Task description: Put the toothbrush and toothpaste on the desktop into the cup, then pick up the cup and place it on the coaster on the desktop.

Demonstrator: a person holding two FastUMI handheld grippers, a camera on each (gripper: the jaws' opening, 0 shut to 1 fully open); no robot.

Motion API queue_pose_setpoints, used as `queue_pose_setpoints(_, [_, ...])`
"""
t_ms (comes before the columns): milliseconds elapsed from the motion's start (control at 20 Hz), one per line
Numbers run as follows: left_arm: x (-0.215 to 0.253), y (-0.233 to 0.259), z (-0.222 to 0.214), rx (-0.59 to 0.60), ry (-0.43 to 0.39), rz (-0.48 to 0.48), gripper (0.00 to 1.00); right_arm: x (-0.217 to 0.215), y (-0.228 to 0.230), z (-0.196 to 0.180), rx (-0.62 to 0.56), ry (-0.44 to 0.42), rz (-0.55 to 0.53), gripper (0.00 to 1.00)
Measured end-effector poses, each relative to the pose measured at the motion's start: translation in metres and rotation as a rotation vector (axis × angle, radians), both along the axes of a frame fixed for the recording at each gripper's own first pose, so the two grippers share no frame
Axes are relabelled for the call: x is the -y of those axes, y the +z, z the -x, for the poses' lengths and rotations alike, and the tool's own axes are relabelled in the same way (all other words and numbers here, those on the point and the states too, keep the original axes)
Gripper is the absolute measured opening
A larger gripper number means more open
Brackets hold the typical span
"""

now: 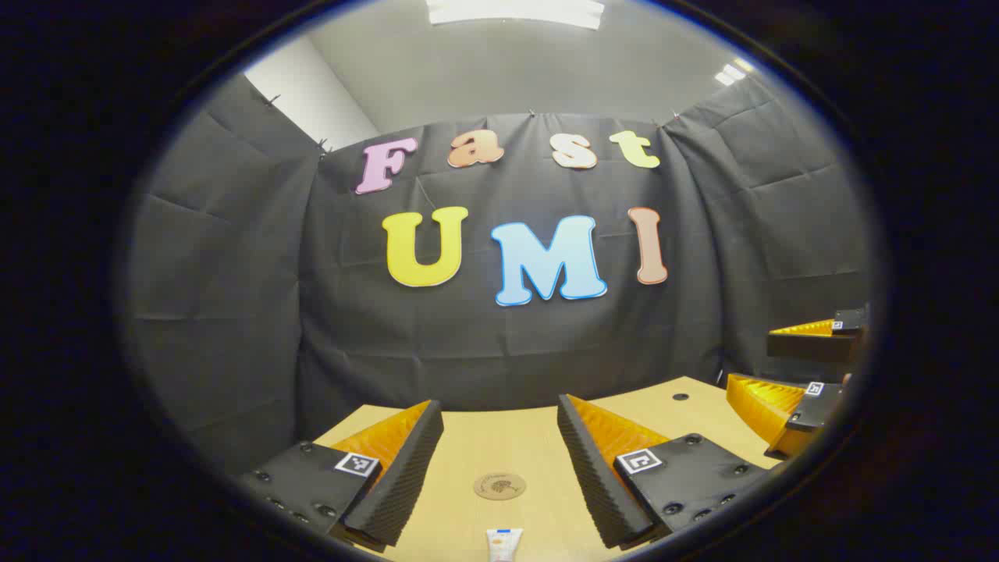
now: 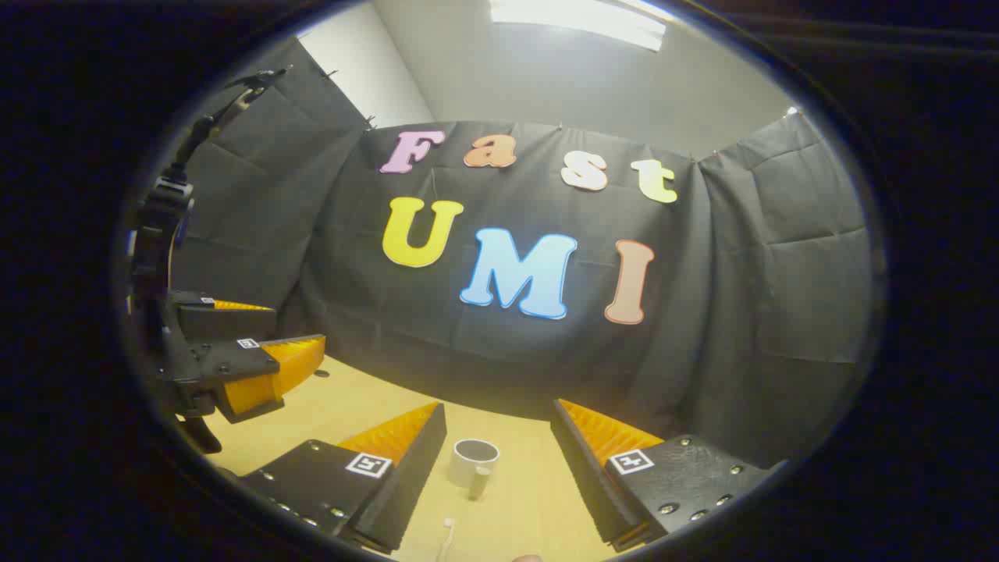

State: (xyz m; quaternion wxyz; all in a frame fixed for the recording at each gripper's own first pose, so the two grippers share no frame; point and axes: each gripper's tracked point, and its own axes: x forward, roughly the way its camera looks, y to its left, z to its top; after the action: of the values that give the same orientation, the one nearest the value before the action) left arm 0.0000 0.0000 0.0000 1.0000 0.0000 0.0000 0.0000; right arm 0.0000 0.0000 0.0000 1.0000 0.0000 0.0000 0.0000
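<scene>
In the left gripper view my left gripper (image 1: 499, 414) is open above the wooden desktop (image 1: 499, 445). Between its fingers lies a round cork coaster (image 1: 499, 485), and the end of a white toothpaste tube (image 1: 504, 544) shows at the bottom edge. The right gripper (image 1: 788, 367) is open at the far right of that view. In the right gripper view my right gripper (image 2: 499, 417) is open over the desktop (image 2: 515, 507). A white cup (image 2: 474, 462) stands upright between its fingers, and a toothbrush head (image 2: 448, 527) shows below it. The left gripper (image 2: 296, 343) hangs open at the left.
Black cloth walls (image 1: 499, 336) close the desk at the back and both sides. A small dark hole (image 1: 680, 396) marks the desktop at the back right. A black cable and mount (image 2: 168, 203) rise above the left gripper in the right gripper view.
</scene>
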Motion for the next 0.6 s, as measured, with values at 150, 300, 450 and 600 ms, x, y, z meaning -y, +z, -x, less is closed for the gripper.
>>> queue_pose_setpoints(150, [0.003, -0.008, 0.001, -0.028, 0.003, 0.011, 0.94, 0.001, -0.005, 0.001, -0.022, 0.013, -0.015, 0.86])
queue_pose_setpoints(300, [0.008, -0.009, -0.002, -0.038, -0.001, 0.024, 0.95, 0.0, -0.01, -0.001, -0.047, 0.028, -0.046, 0.86])
queue_pose_setpoints(450, [0.011, -0.008, -0.001, -0.025, -0.01, 0.041, 0.94, 0.0, -0.02, -0.002, -0.096, 0.055, -0.047, 0.86])
queue_pose_setpoints(600, [0.003, -0.004, -0.004, -0.003, 0.01, 0.038, 0.94, -0.001, -0.022, -0.004, -0.105, 0.075, -0.021, 0.86])
